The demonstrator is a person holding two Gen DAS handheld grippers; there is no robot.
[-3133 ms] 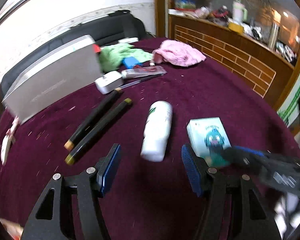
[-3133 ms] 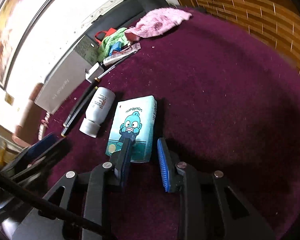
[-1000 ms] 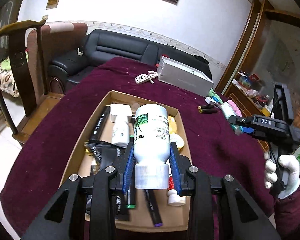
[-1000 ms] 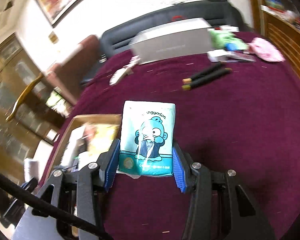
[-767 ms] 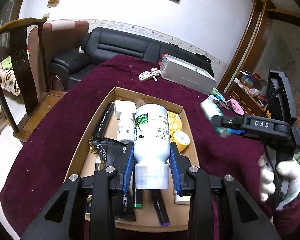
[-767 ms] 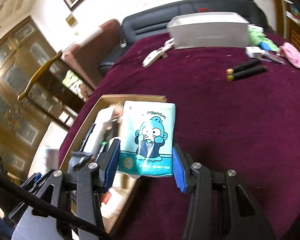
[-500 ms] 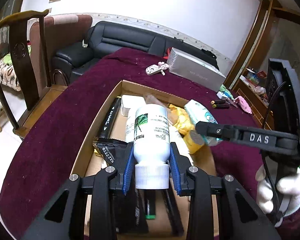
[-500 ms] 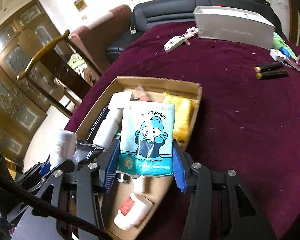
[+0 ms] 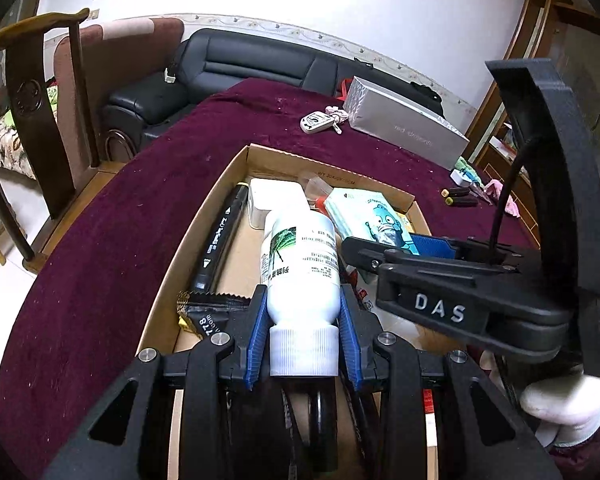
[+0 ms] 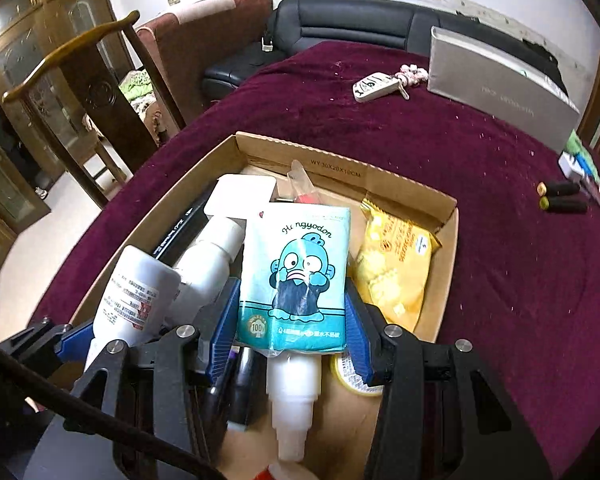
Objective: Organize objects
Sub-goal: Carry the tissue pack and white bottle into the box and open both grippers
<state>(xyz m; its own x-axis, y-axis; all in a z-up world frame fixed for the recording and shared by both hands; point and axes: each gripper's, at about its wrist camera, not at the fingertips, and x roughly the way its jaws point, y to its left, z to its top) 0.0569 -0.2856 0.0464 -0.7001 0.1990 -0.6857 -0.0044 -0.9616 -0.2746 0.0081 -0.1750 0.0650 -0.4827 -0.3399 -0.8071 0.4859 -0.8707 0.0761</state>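
I have both grippers over the open corrugated cardboard box [image 10: 446,216], which sits on the fuzzy maroon tablecloth [image 9: 120,208]. My left gripper [image 9: 303,332] clamps a smooth white plastic bottle [image 9: 300,264] just above its ribbed cap, body pointing forward past the blue pads. My right gripper [image 10: 290,320] squeezes a soft teal tissue pack [image 10: 294,272] with a cartoon fish by its lower edges. A second ago the pack hung over bare cloth beside the box; now it is above the box's contents, next to a crinkly yellow snack bag [image 10: 392,264].
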